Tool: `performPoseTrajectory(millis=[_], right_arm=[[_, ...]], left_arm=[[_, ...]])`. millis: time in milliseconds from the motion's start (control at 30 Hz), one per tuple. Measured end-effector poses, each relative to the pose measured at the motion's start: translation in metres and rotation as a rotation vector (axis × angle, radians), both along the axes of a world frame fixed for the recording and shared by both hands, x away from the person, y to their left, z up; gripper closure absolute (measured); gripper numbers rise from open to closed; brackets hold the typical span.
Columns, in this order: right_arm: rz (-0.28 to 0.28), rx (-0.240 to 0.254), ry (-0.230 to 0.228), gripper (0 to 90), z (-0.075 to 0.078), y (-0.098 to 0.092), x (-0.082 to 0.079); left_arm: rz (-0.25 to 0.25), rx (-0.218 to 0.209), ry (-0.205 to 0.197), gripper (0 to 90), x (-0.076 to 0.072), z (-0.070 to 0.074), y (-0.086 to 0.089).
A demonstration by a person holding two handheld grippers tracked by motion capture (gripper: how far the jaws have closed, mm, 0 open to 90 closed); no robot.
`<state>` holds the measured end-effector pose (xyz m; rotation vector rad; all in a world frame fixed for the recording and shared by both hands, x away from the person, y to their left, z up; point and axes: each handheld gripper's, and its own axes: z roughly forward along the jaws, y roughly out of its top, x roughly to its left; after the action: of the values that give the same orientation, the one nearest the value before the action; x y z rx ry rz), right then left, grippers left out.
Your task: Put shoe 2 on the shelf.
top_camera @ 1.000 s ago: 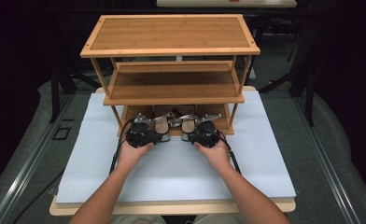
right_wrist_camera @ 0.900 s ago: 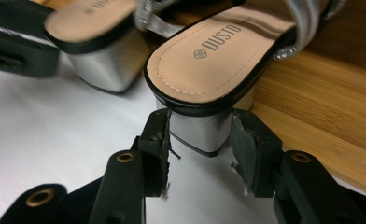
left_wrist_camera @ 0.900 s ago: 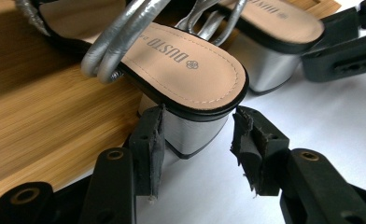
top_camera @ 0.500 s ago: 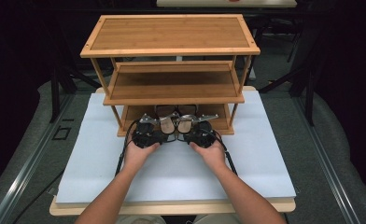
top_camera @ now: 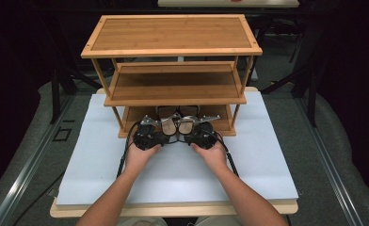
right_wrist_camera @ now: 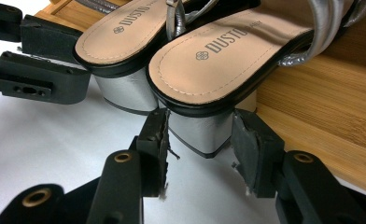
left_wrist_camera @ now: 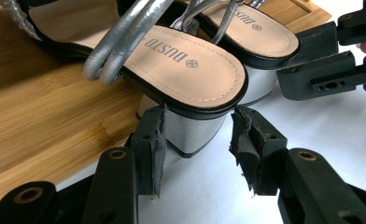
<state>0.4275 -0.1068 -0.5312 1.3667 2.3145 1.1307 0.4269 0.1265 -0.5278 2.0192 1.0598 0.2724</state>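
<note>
So, a pair of silver sandals sits on the bottom shelf of the wooden rack [top_camera: 173,92] on the counter [top_camera: 173,174], heels poking over the front edge. The left tool [left_wrist_camera: 197,140] is open, jaws either side of the left sandal [left_wrist_camera: 172,65] heel but not clamped. The right tool [right_wrist_camera: 200,140] is the same around the right sandal [right_wrist_camera: 228,56] heel. I'd squeeze both evenly on the block heels, then pull straight back together.

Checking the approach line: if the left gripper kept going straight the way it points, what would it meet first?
Most likely the silver block heel of the nearer sandal, which already sits between the left gripper's open jaws; whether they touch it is unclear.
</note>
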Motion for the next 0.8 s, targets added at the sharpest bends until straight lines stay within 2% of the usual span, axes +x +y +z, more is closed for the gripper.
performPoseTrajectory(millis=[433, 567, 800], right_arm=[[0.023, -0.003, -0.005, 53.0, 0.003, 0.0, -0.003], [0.018, -0.027, -0.022, 52.9, 0.006, -0.001, -0.006], [0.025, -0.032, 0.015, 52.4, 0.009, -0.006, -0.007]], left_arm=[[-0.008, 0.005, -0.002, 55.0, -0.001, 0.003, 0.006], [-0.001, 0.002, -0.01, 55.1, -0.001, 0.005, 0.009], [-0.003, 0.008, -0.012, 55.1, -0.004, 0.011, 0.015]])
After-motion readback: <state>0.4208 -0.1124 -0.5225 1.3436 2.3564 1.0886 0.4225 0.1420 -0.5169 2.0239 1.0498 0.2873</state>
